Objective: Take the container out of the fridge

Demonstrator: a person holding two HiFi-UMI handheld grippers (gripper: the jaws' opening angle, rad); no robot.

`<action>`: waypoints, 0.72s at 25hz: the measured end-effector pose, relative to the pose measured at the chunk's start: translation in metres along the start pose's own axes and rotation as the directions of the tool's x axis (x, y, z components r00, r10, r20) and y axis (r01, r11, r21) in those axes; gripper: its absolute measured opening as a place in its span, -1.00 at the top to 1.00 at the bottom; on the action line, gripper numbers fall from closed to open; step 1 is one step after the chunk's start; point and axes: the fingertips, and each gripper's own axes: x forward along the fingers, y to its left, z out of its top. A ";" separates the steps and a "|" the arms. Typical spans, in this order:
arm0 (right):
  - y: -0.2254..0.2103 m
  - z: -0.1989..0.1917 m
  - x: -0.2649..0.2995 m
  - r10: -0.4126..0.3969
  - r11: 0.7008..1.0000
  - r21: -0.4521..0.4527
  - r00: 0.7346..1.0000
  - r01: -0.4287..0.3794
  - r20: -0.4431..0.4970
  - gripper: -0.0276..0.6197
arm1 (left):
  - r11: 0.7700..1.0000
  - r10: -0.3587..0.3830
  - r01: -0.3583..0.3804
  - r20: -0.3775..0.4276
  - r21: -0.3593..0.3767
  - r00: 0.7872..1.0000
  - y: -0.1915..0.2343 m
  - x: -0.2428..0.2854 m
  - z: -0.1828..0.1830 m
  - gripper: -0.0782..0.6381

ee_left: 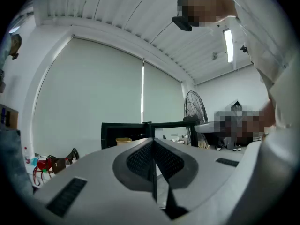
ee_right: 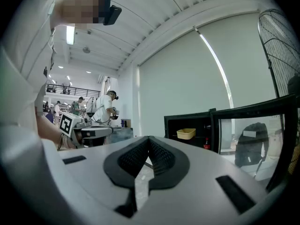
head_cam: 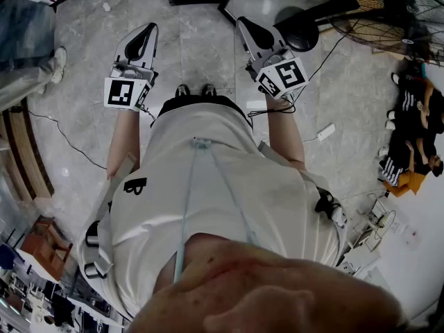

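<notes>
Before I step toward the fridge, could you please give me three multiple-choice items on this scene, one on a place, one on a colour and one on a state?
1. Where is the container?
A. on the floor
B. inside the open fridge
C. on a table

2. What colour is the container?
A. blue
B. green
C. yellow

3. How is the right claw?
A. shut and empty
B. wide open
C. shut on the container

Answers:
1 B: the right gripper view shows it inside the fridge.
2 C: it shows yellow against the dark interior.
3 A: its jaws meet with nothing between them.
</notes>
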 end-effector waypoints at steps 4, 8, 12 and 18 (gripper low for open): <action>0.001 -0.003 -0.002 0.004 1.000 0.003 1.000 -0.004 0.001 0.87 | 1.000 0.001 -0.001 -0.008 0.005 1.000 -0.003 -0.002 -0.002 0.76; 0.003 -0.002 -0.002 0.007 1.000 -0.001 1.000 -0.007 -0.002 0.87 | 1.000 0.003 -0.002 -0.012 0.006 1.000 -0.002 -0.004 -0.001 0.76; 0.005 -0.001 -0.004 0.013 1.000 -0.004 1.000 -0.013 0.000 0.87 | 1.000 0.007 -0.007 -0.013 0.001 1.000 -0.003 -0.006 0.002 0.76; 0.002 -0.004 0.001 0.010 1.000 0.008 1.000 -0.010 -0.004 0.86 | 1.000 -0.002 0.002 -0.018 -0.001 1.000 -0.002 -0.003 -0.001 0.76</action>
